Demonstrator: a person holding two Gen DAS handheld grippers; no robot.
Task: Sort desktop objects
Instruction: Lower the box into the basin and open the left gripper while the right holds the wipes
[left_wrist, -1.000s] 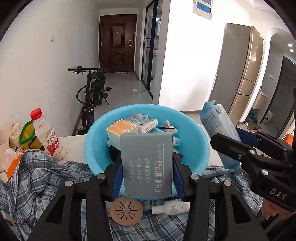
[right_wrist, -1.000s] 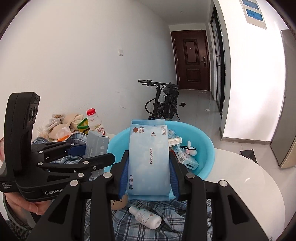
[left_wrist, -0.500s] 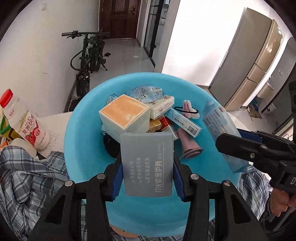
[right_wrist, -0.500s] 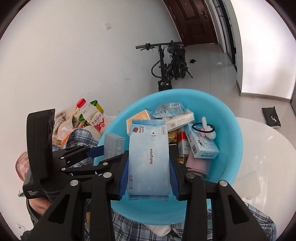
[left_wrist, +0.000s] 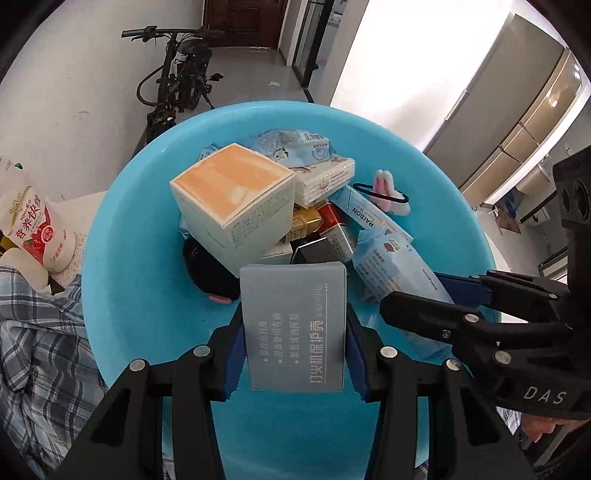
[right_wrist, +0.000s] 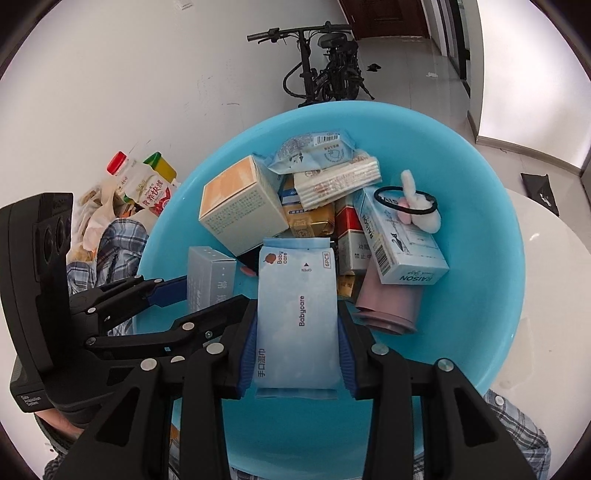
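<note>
- Both grippers are dipping from above the checked cloth a second ago to over the basin (left_wrist: 122, 266), each carrying the same load as before.
- Left gripper (left_wrist: 293, 328) is clenching a grey box (left_wrist: 295, 328) upright between its blue pads (left_wrist: 233, 363), pointing steeply down over the basin's 6 o'clock side.
- Right gripper (right_wrist: 297, 325) is grasping a wipes pack (right_wrist: 297, 317), pale blue, its top edge reaching toward the pile at 12 o'clock.
- In the left view the right gripper (left_wrist: 413, 295) is coming in from 3 o'clock, its pack lying just beside the grey box.
- In the right view the left gripper (right_wrist: 207, 284) is entering from 9 o'clock, its box hanging just inside the basin rim.
- Sitting in the basin's middle is a cream box (left_wrist: 232, 206) with an orange top, leaning on a heap of small packets.
- A RAISON carton (right_wrist: 400, 240) is lying at 2 o'clock, with a black hair tie (right_wrist: 406, 201) and a pink cup (right_wrist: 388, 304) touching it.
- Outside the basin, at 9 o'clock, a milk bottle (left_wrist: 33, 229) is standing beside a checked cloth (left_wrist: 40, 350).
- A bicycle (right_wrist: 325, 70) is leaning at 12 o'clock by the wall.
</note>
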